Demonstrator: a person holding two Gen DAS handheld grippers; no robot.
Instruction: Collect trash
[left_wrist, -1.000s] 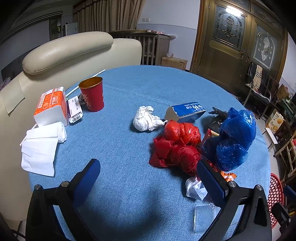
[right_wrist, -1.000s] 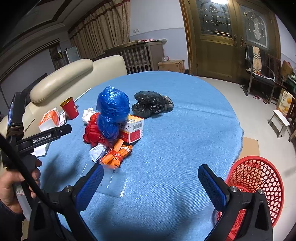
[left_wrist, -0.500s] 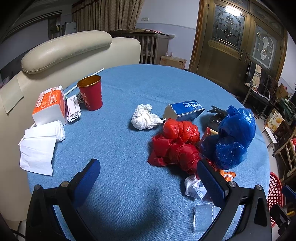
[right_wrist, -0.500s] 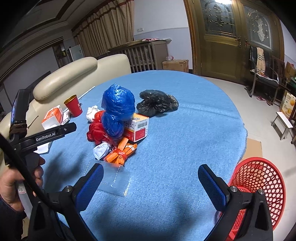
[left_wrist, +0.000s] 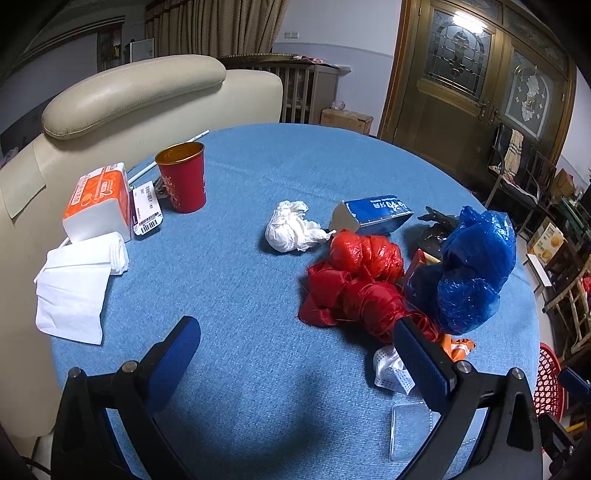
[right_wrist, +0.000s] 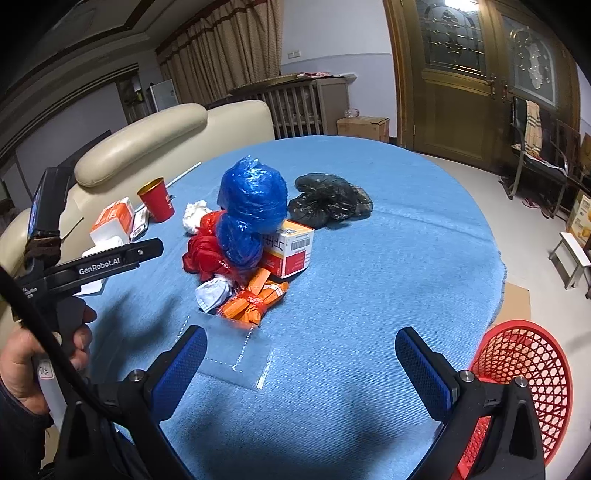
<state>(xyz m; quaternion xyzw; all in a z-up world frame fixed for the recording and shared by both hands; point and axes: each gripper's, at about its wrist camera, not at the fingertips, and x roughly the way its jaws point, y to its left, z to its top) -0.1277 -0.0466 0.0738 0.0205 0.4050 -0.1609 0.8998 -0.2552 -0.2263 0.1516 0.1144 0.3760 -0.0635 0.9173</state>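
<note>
Trash is heaped on the round blue table (left_wrist: 258, 158): a red plastic bag (left_wrist: 354, 284), a blue plastic bag (left_wrist: 476, 266), a crumpled white tissue (left_wrist: 290, 232), a blue carton (left_wrist: 373, 216), a black bag (right_wrist: 328, 199), an orange-and-white box (right_wrist: 291, 251), orange wrappers (right_wrist: 255, 299), a white mask (right_wrist: 212, 291) and a clear plastic sheet (right_wrist: 236, 358). My left gripper (left_wrist: 295, 347) is open over the table's near edge, short of the red bag. My right gripper (right_wrist: 301, 354) is open above the clear sheet. A red mesh basket (right_wrist: 524, 376) stands on the floor at right.
A red cup (left_wrist: 181, 177), an orange tissue pack (left_wrist: 98, 201), a barcode label (left_wrist: 146, 212) and white napkins (left_wrist: 79, 284) lie at the table's left. A cream sofa (left_wrist: 133, 96) backs the table. A hand (right_wrist: 22, 365) holds the left gripper's handle. Chairs and a wooden door stand at right.
Both views have shifted slightly; the trash pile sits a little nearer in the right wrist view. Both grippers stay open and nothing on the table has moved.
</note>
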